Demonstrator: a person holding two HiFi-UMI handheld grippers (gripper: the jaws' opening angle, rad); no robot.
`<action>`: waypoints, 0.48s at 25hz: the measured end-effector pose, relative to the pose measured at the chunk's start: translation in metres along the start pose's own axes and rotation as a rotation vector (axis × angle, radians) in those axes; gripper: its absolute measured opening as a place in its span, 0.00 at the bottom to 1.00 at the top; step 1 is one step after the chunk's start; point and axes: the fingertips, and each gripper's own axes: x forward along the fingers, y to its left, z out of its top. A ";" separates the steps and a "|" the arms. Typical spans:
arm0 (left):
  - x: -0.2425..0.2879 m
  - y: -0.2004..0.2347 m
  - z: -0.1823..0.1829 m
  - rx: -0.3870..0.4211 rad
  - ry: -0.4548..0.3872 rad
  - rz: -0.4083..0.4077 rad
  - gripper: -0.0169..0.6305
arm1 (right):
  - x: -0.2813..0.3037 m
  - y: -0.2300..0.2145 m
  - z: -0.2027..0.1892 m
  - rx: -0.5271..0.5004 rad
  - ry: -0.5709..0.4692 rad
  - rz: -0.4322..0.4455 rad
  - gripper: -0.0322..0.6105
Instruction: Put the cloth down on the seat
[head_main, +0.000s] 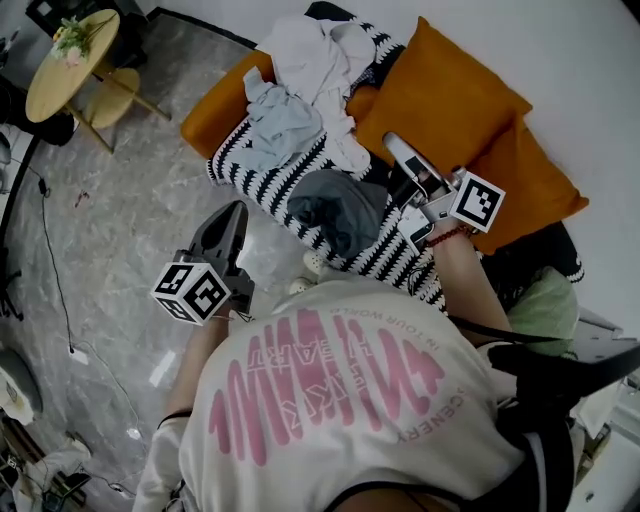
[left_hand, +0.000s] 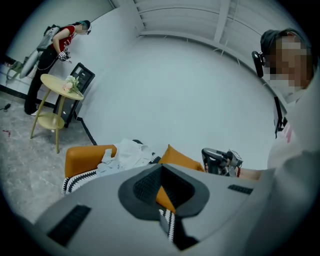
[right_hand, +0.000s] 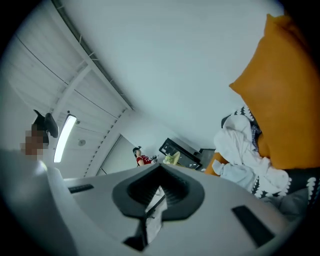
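A dark grey cloth (head_main: 340, 208) lies crumpled on the seat's black-and-white striped cover (head_main: 270, 180), with no gripper touching it. My right gripper (head_main: 389, 140) hovers just right of the cloth, in front of an orange cushion (head_main: 440, 90); its jaws are shut with nothing between them (right_hand: 157, 192). Down over the floor by the seat's front edge, my left gripper (head_main: 238, 207) points at the seat. Its jaws (left_hand: 162, 190) are pressed together and hold nothing. From the left gripper view the right gripper (left_hand: 220, 161) shows beyond the cushion (left_hand: 177, 157).
A pile of white and pale clothes (head_main: 310, 70) (left_hand: 125, 152) (right_hand: 242, 150) covers the far end of the seat. A second orange cushion (head_main: 530, 185) lies to the right. A round yellow side table (head_main: 70, 65) with flowers stands on the grey floor, with a person (left_hand: 60, 40) beside it.
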 end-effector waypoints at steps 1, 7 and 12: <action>-0.001 -0.001 -0.003 -0.006 0.001 0.005 0.04 | -0.003 0.005 0.004 -0.010 -0.007 0.012 0.07; 0.000 -0.004 -0.013 0.003 0.018 0.021 0.04 | -0.013 0.010 0.010 -0.050 -0.012 0.028 0.07; 0.002 -0.008 -0.004 0.017 -0.002 0.023 0.04 | -0.026 -0.001 0.019 -0.102 -0.020 -0.033 0.06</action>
